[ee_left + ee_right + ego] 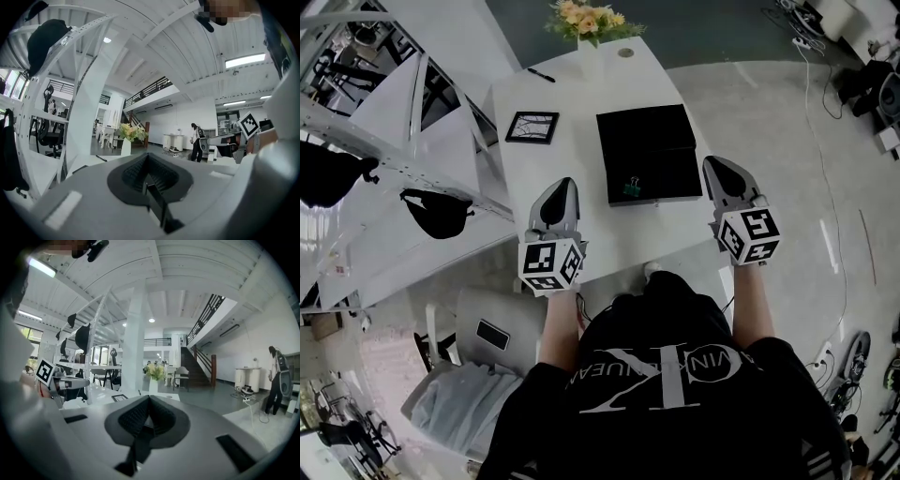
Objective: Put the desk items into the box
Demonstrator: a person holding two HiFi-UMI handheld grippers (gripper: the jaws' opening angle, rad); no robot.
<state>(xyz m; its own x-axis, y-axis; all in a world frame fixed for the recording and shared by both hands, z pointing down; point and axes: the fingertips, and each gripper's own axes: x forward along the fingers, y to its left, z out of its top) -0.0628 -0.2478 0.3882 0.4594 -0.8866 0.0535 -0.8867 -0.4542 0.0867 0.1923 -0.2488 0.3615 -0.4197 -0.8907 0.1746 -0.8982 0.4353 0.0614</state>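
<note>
On the white desk (572,169) lies a flat black box (647,150) with a small green binder clip (631,188) at its near edge. Left of the box lies a black-framed picture (532,127), and a black pen (540,75) rests farther back. My left gripper (565,185) hovers over the desk's near left part, shut and holding nothing. At the box's near right corner my right gripper (713,164) is likewise shut and holding nothing. In the gripper views the left gripper (146,157) and the right gripper (149,399) each show jaws pressed together, level above the desk.
A vase of yellow flowers (589,26) stands at the desk's far edge. White shelving (403,141) with hanging black items (441,212) flanks the left side. A grey chair (487,328) sits near left. Cables (825,103) lie on the floor to the right.
</note>
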